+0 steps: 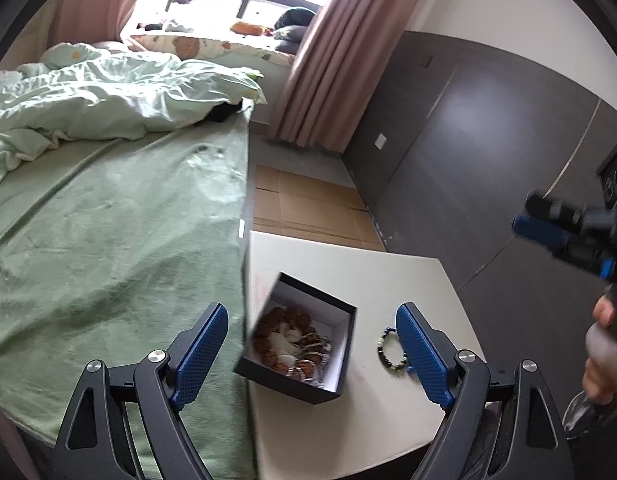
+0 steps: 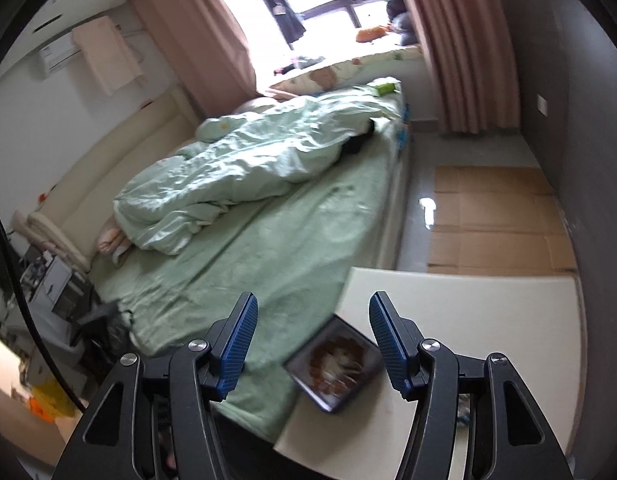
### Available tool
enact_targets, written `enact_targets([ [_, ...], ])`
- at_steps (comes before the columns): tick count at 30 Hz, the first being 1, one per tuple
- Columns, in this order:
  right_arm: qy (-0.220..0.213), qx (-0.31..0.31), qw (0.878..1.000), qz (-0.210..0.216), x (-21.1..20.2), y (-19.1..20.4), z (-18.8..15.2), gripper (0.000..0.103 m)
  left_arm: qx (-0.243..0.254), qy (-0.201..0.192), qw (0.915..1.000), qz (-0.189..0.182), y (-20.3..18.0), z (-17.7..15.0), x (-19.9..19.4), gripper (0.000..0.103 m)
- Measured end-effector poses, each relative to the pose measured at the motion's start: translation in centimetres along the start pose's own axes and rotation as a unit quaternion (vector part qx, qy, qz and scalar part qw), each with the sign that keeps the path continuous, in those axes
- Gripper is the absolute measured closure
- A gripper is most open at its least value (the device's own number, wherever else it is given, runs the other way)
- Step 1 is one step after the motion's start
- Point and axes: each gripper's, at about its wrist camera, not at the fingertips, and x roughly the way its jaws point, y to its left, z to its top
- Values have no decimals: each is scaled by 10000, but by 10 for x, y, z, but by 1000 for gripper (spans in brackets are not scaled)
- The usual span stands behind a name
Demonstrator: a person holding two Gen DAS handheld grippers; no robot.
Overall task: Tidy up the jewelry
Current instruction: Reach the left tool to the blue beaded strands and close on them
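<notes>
Our left claw (image 1: 310, 354) hangs wide apart and empty over the black box (image 1: 296, 346) of jewelry on the table (image 1: 408, 276); the right claw (image 2: 310, 346) is apart, empty. We should straddle the dark bead bracelet (image 1: 390, 349) beside the box squarely before pinching.

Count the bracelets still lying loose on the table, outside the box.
1. A dark beaded bracelet lies on the white table, right of the black box, beside the left gripper's right finger. That finger may hide others.

Bright window (image 2: 340, 4) w/ pink curtains (image 2: 464, 48); green bed (image 1: 108, 216); dark wall (image 1: 468, 140); cardboard (image 2: 496, 220) on floor.
</notes>
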Motion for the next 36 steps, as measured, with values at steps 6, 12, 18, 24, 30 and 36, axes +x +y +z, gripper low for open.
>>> enact_targets([
  [6,190,514,9976,-413,-6,-63,-37,44,240,202,9994,-164,-27,-4,23,16],
  [12,338,924,9915,-854,-9,-113,-68,22,522,445,9969,-384,-60,-10,48,16],
  [18,360,1360,9863,-865,-13,-149,-93,16,635,700,9935,-630,-82,-16,72,17],
  [24,373,1629,9820,-878,-13,-176,-116,16,749,966,9897,-743,-104,-24,97,30],
  [30,475,1890,9764,-929,-11,-202,-135,16,803,1442,9831,-793,-123,-35,131,48],
  [36,567,2062,9720,-973,-10,-225,-153,16,930,1932,9747,-633,-140,-49,170,62],
])
